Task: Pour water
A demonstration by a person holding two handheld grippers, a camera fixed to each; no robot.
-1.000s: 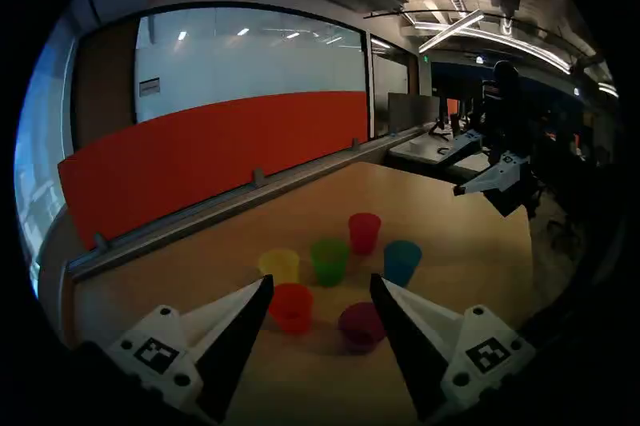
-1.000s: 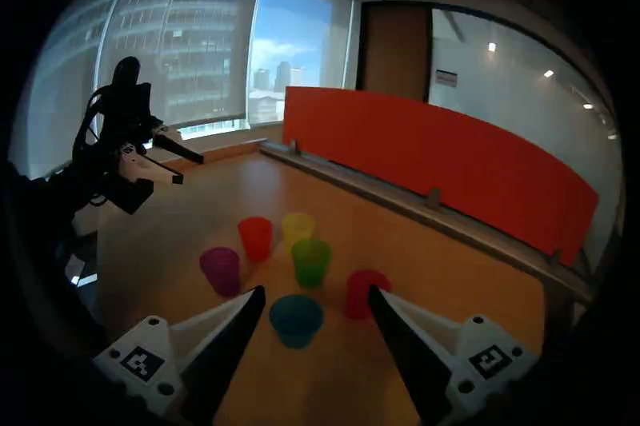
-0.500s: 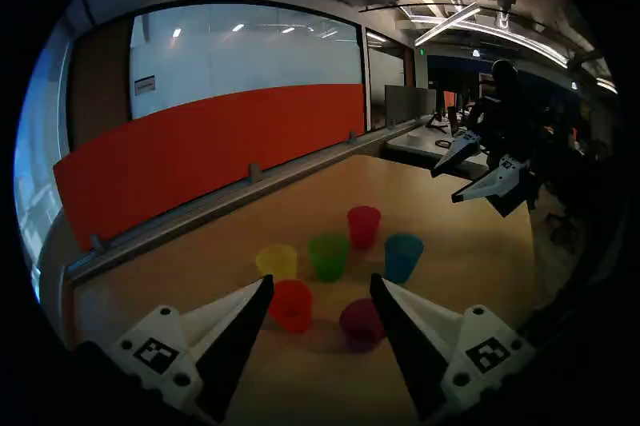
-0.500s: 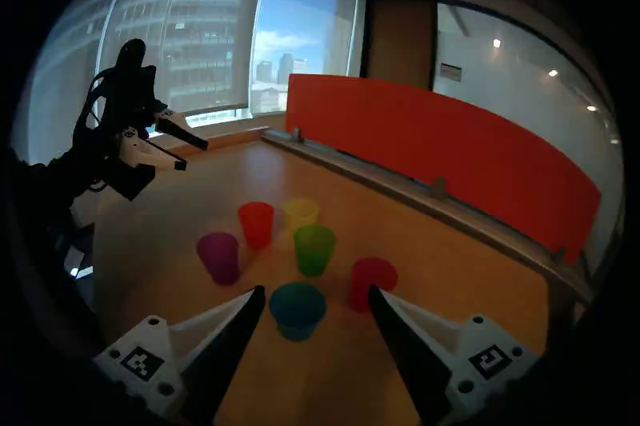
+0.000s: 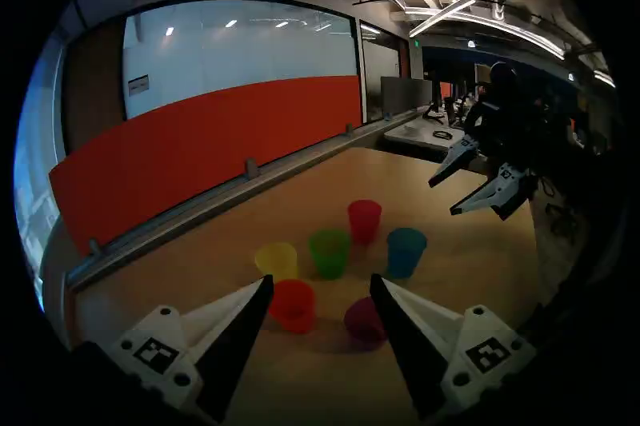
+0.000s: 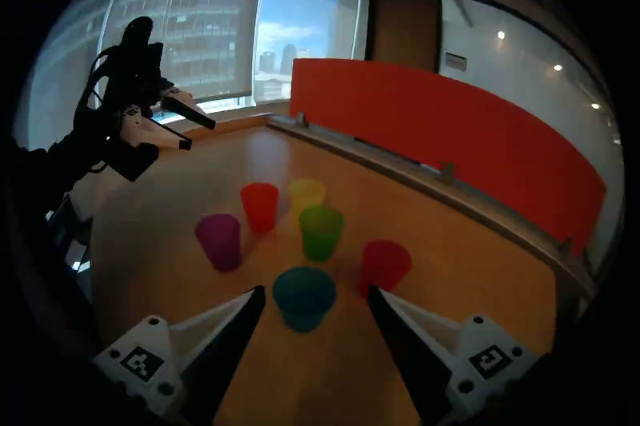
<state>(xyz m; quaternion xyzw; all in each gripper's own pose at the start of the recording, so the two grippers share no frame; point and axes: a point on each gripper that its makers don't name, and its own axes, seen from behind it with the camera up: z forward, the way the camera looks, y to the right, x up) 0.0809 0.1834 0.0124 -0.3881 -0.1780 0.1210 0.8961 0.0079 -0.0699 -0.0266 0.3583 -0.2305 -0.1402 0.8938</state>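
Left gripper view, and here's the lineup on the wooden table [image 5: 216, 238]: six plastic cups stand upright, bunched around the middle of it, well in from every edge. Reading across: yellow cup [image 5: 277, 260], orange cup [image 5: 293, 306] just in front of it, green cup [image 5: 330, 252], purple cup [image 5: 365, 320], red cup [image 5: 364, 220] farthest back, teal cup [image 5: 406, 251]. The left gripper [image 5: 320, 282] hovers over the near edge, fingers spread wide with nothing between them. The orange cup sits in that gap beside the left fingertip. The purple cup is partly hidden behind the right one. Whether any cup holds water, can't tell from here. Behind the group, an orange screen [image 5: 200, 146] runs along the table's far edge. Out by the right edge, the right gripper [image 5: 442, 197] hangs in the air, its two fingers apart and empty.

Right gripper view now, from the opposite side. The left gripper is up at the left, above the table's left edge, with the window [image 6: 216, 34] behind it and its fingers parted. Then purple, orange, yellow and green across the middle. The teal cup is nearest, framed between the right gripper's wide-open fingers. The red cup is just right of it, beside the right fingertip. Both grippers are clear of the cups.
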